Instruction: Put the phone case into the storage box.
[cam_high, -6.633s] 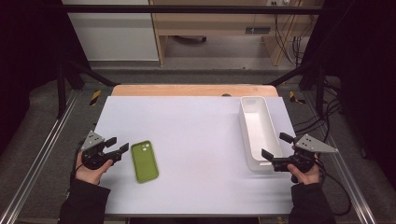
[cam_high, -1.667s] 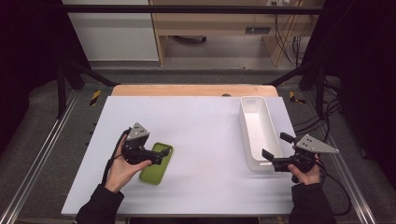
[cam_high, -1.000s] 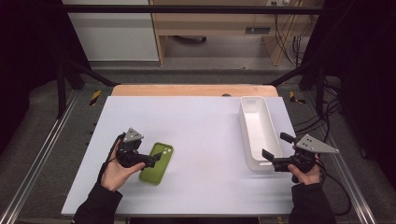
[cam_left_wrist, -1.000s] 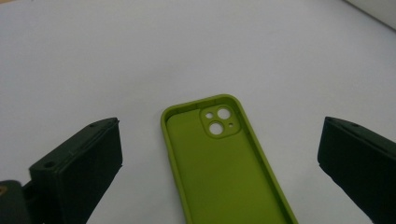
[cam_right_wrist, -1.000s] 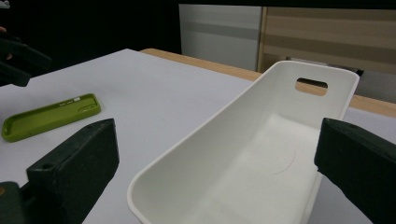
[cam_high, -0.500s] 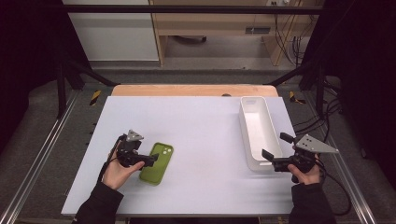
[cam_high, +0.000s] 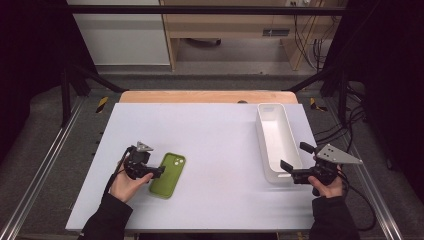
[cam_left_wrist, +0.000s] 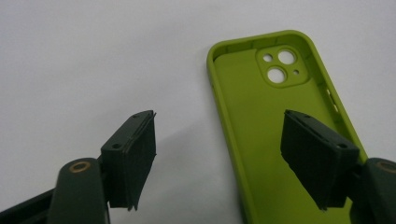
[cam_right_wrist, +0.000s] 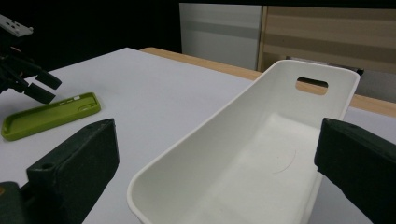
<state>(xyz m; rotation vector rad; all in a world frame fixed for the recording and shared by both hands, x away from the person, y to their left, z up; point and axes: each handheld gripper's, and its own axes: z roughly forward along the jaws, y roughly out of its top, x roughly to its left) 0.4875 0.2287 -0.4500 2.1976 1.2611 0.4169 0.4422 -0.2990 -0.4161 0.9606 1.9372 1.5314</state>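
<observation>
Left gripper (cam_high: 159, 171) sits low at the left edge of the green phone case (cam_high: 168, 175) – jaws apart, having just been closing, straddling the case's rim without pressing it. The case lies hollow side up (camera cut-out away from the person) on the table (cam_high: 220, 150). Right gripper (cam_high: 292, 170) – jaws apart, at the near end of the white bin (cam_high: 276, 140).

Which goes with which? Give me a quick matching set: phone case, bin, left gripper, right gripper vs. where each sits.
Column 1:
1. green phone case
2. white bin
3. left gripper
4. right gripper

Column 2:
a. at the bin's near end, jaws open
b. over the case's left rim, jaws open astride it
c. flat on the table, inside facing up, left of centre
d. empty, along the table's right edge

Pairs: 1-c, 2-d, 3-b, 4-a
</observation>
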